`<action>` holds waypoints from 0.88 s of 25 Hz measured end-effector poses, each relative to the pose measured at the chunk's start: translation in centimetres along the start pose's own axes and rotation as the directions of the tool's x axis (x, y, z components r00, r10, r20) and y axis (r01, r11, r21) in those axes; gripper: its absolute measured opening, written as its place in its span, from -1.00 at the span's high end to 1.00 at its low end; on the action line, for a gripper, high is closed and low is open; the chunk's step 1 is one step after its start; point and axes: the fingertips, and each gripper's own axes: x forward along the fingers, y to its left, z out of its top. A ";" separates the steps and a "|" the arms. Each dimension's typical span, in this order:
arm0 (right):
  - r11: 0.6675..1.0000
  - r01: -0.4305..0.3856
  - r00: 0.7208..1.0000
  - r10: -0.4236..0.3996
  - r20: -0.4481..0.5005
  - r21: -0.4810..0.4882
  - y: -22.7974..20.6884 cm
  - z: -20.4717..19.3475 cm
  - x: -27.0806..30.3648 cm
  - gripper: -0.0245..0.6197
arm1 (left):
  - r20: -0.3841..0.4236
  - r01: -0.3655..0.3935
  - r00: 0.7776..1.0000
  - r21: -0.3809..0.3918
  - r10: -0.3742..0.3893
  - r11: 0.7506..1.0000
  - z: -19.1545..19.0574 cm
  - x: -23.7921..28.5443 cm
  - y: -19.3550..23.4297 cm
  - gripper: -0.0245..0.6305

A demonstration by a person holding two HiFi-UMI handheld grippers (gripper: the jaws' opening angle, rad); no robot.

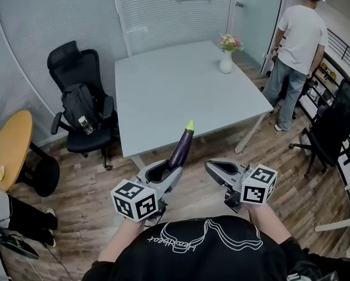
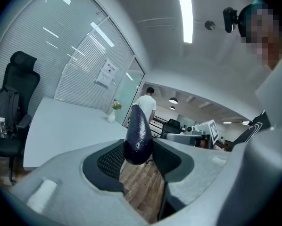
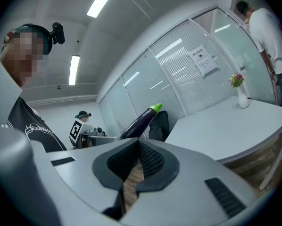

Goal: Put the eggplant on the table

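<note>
Eggplant (image 1: 181, 147): base hidden inside your left gripper (image 1: 170, 170), clamped there, green tip up, near the edge of the table (image 1: 163, 98). Your right gripper (image 1: 212, 167): jaws together, empty.

The pale grey rectangular table (image 1: 181, 92) lies straight ahead of the left gripper (image 1: 170, 167) and its dark purple eggplant (image 1: 182, 145), its wide top bare but for a white flower vase (image 1: 226, 62) near the far right corner. A black office chair (image 1: 72, 60) (a dark backpack (image 1: 78, 107) on its seat) crowds the table's left side. On the right, open wood-plank floor (image 1: 280, 157) runs to a second black chair (image 1: 330, 130), and a standing person in a white shirt (image 1: 301, 34) is just beyond the far right corner.
</note>
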 end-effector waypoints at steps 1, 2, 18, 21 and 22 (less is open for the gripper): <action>1.000 0.004 1.000 -0.004 -0.001 0.000 -0.8 0.3 0.5 0.90 | -0.001 0.003 1.000 0.000 -0.003 1.000 0.3 0.7 0.7 0.34; 1.000 0.009 1.000 -0.009 -0.005 -0.001 -1.6 0.4 0.9 0.90 | -0.002 0.005 1.000 0.000 -0.005 1.000 0.5 1.2 1.4 0.34; 0.995 0.022 0.997 -0.015 -0.072 0.094 -9.9 -0.5 5.1 0.90 | -0.051 -0.085 0.995 -0.064 0.082 0.994 -0.3 6.5 9.0 0.34; 0.994 0.015 0.995 -0.004 -0.095 0.111 -11.3 -0.8 6.6 0.90 | -0.063 -0.114 0.992 -0.067 0.110 0.991 -0.5 7.0 10.6 0.34; 0.993 0.007 0.995 0.004 -0.096 0.115 -11.8 -0.6 7.1 0.90 | -0.065 -0.124 0.991 -0.068 0.120 0.990 -0.4 7.3 11.2 0.34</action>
